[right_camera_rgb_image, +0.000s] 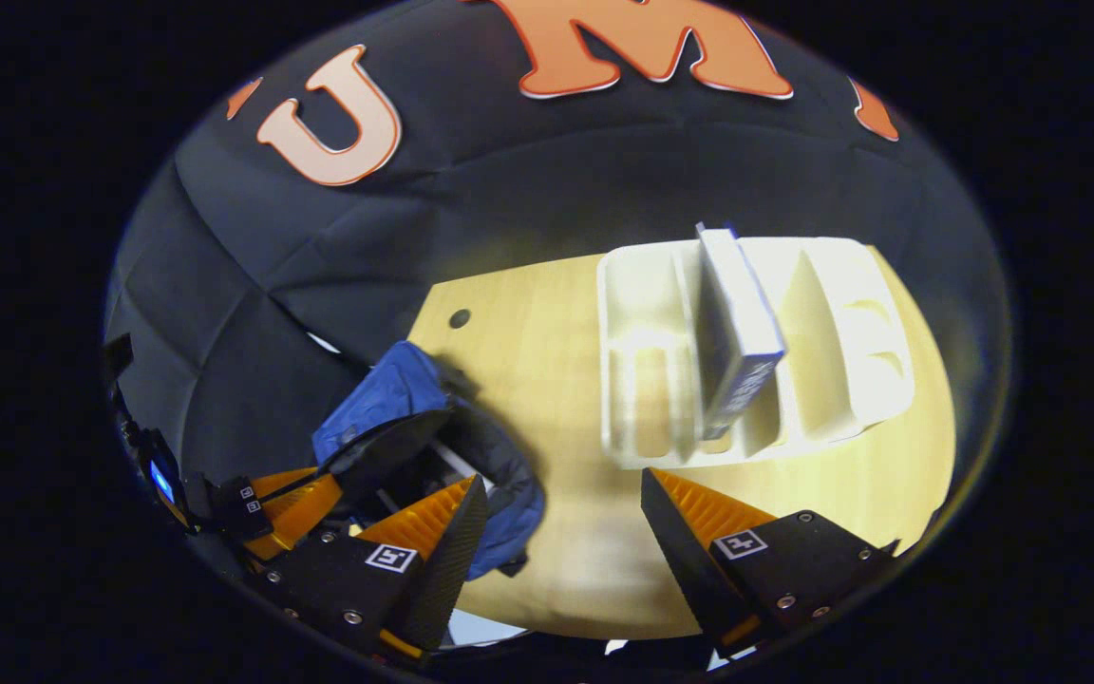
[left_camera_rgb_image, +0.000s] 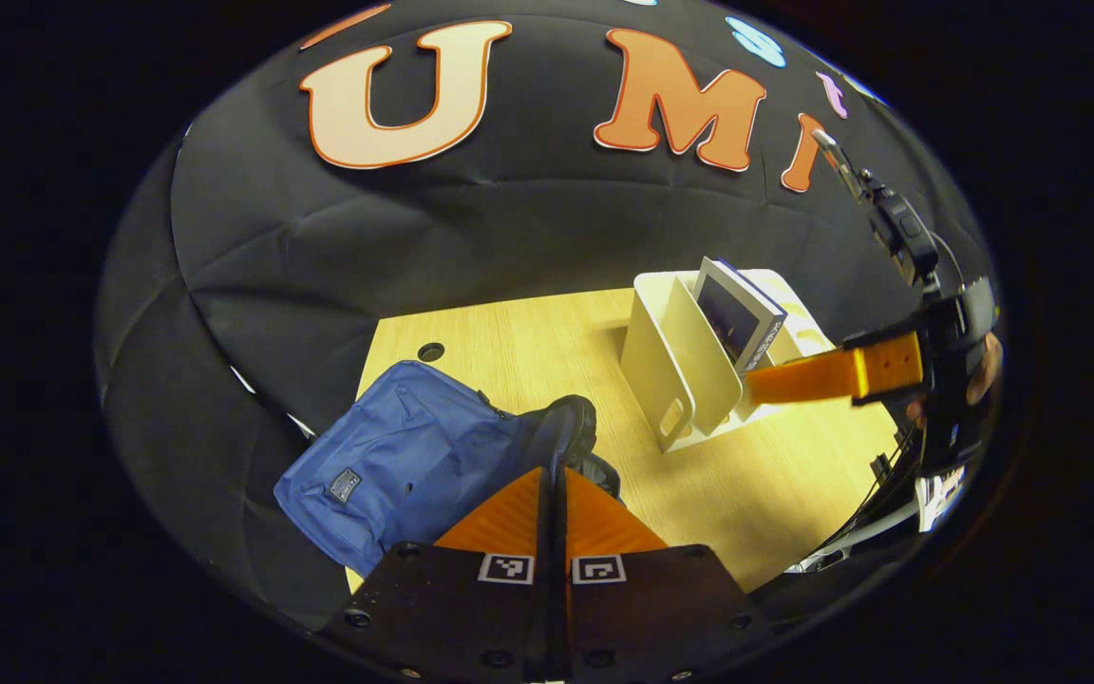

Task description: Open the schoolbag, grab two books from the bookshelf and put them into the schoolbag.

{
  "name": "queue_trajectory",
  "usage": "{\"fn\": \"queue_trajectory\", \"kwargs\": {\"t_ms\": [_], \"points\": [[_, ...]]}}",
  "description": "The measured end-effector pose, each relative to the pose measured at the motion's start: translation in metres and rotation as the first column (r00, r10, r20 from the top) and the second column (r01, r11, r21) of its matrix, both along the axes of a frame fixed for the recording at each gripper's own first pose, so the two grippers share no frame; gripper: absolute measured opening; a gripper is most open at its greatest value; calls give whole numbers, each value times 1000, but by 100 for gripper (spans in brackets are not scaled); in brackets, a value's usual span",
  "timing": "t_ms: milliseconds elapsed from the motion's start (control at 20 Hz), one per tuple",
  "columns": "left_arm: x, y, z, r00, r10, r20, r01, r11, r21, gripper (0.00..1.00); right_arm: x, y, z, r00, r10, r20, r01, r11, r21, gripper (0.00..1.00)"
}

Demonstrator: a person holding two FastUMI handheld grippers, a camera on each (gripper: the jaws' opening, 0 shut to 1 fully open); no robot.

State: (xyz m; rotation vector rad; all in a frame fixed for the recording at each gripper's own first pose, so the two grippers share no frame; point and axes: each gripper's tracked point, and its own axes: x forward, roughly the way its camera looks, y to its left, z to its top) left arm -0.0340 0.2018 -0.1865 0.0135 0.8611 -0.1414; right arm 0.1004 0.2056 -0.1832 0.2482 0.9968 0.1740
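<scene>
The left gripper [left_camera_rgb_image: 554,475] had its fingers drawn together, tips at the dark rim of the schoolbag [left_camera_rgb_image: 395,456], prob. pinching that edge, tho I couldn't make out the contact itself. The bag lay at the table's [left_camera_rgb_image: 528,342] left corner, mouth gaping twd the middle. The right gripper [right_camera_rgb_image: 561,494] stood wide, nothing betw. its fingers, poised above the near edge of the white bookshelf [right_camera_rgb_image: 642,380]. One book [right_camera_rgb_image: 732,332] stood in a middle slot, upright but leaning a bit, spine twd the gripper, long axis running away from it, front to back. So the book lay just ahead & a little right of the wide fingers; right hand was clearly the nearer one. I'd judge a short reach fwd, fingers straddling the spine, was what the next grab needed.
</scene>
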Motion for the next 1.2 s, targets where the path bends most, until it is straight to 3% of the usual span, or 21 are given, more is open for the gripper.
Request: {"fn": "queue_trajectory", "kwargs": {"t_ms": [250,450,650,900,1200], "points": [[-1,-2,-3,1000,24,0,-24,1000,-13,0,32,-59,37,998,-26,59,32,994,-108,97],[-3,-1,-3,999,36,5,-36,999,-18,1,63,-97,37,998,-39,41,45,983,-178,97],[-4,0,-1,999,43,16,-43,999,-11,1,90,-103,4,998,-21,-62,10,984,-176,97],[-8,-1,-3,999,50,15,-50,998,-26,1,105,-95,-43,974,1,-228,-38,987,-157,98],[-10,-2,-6,998,58,7,-58,997,-46,1,130,-93,-76,949,-17,-314,-38,985,-167,96]]}}
